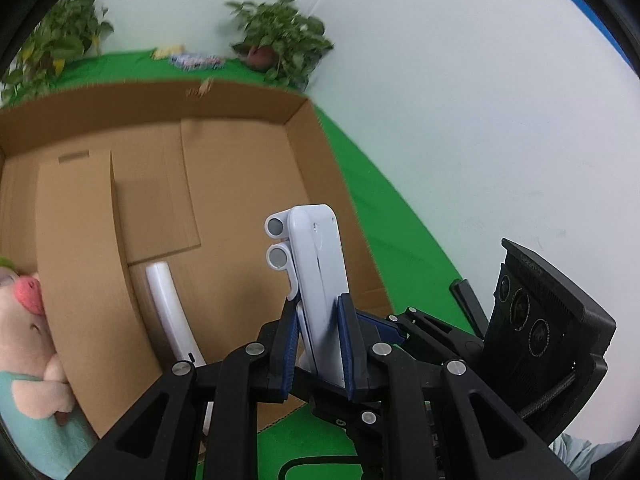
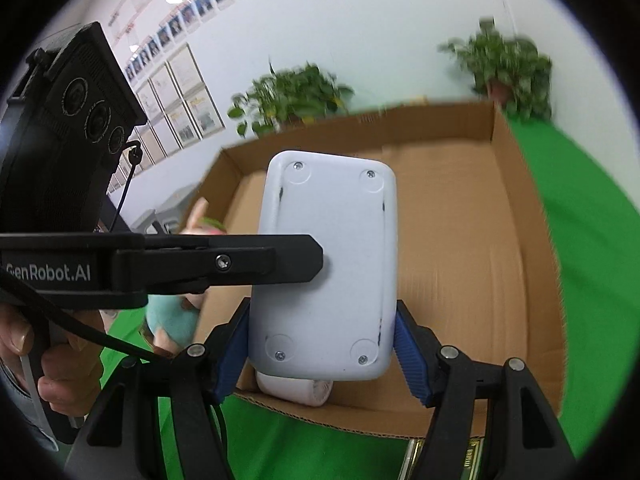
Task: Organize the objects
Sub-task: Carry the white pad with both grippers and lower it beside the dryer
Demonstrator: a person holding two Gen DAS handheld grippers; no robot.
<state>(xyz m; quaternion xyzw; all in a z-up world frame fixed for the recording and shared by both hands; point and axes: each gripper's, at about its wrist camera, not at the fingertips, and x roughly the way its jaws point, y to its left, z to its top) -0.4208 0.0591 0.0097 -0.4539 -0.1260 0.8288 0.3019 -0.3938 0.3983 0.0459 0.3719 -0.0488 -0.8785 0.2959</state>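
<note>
Left gripper (image 1: 319,342) clamps white device (image 1: 316,264) above cardboard box (image 1: 224,152), plush pig (image 1: 28,344) beside.

L claw (image 1: 318,336): clamped, holding | R claw (image 2: 322,350): jaws apart, not pinching | L hand (image 2: 36,364) gripping handle

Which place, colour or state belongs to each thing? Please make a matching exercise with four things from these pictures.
Things:
1. white device
2. plush pig
3. cardboard box
4. potted plant

Descriptions:
a. green leaves, by the white wall
b. pink, beside the box
c. brown, open at the top
d. clamped in the left tongs

Pairs: 1-d, 2-b, 3-c, 4-a
</note>
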